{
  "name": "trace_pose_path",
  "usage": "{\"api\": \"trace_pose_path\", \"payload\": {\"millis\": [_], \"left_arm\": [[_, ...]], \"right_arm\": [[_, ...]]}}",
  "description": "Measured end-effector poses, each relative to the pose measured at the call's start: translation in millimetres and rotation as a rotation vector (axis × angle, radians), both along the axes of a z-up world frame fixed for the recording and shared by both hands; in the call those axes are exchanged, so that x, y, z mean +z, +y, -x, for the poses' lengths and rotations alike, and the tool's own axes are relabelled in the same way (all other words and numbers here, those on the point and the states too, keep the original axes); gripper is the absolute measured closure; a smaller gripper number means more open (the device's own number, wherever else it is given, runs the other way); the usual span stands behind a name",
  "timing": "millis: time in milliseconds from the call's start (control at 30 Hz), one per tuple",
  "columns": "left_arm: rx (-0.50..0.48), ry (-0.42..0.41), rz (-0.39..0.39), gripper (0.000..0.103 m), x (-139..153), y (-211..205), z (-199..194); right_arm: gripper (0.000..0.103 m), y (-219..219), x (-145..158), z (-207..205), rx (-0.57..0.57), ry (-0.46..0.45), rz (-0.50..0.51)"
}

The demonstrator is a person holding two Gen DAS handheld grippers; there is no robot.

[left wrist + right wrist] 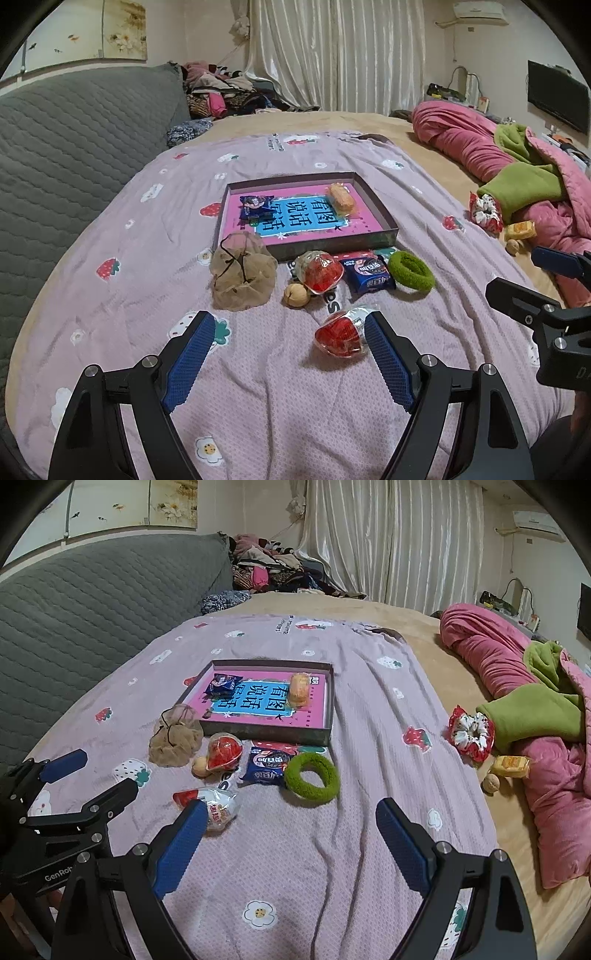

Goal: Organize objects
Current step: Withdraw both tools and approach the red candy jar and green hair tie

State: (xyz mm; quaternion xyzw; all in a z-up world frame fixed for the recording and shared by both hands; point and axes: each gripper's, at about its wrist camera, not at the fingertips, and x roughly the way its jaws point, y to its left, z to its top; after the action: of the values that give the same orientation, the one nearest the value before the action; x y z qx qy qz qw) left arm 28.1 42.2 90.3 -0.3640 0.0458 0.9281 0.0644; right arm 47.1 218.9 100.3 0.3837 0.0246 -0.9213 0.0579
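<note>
Both hand-held grippers released: left (290, 345), right (291, 827); "GenRo" lettering (59, 876) on left.

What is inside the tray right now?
The tray holds a blue snack packet and an orange wrapped cake; they cover part of its printed pink-and-blue floor.

Snacks (367, 275) before tray (380, 218) — two inside.

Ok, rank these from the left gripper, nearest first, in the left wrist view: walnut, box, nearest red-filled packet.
1. Red-filled packet, beside the left gripper's right fingertip.
2. Walnut, farther ahead, centre.
3. Box, farthest, behind the pile.
</note>
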Motion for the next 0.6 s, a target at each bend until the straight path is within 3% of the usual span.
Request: {"api": "trace_pose_path", "payload": {"millis": [600], "left_arm": [[-0.030,-0.044,0.010,0.019,-29,10,7]], "right_arm": [[0.011,6,-27,13,-0.009,-0.054,-0.016]]}}
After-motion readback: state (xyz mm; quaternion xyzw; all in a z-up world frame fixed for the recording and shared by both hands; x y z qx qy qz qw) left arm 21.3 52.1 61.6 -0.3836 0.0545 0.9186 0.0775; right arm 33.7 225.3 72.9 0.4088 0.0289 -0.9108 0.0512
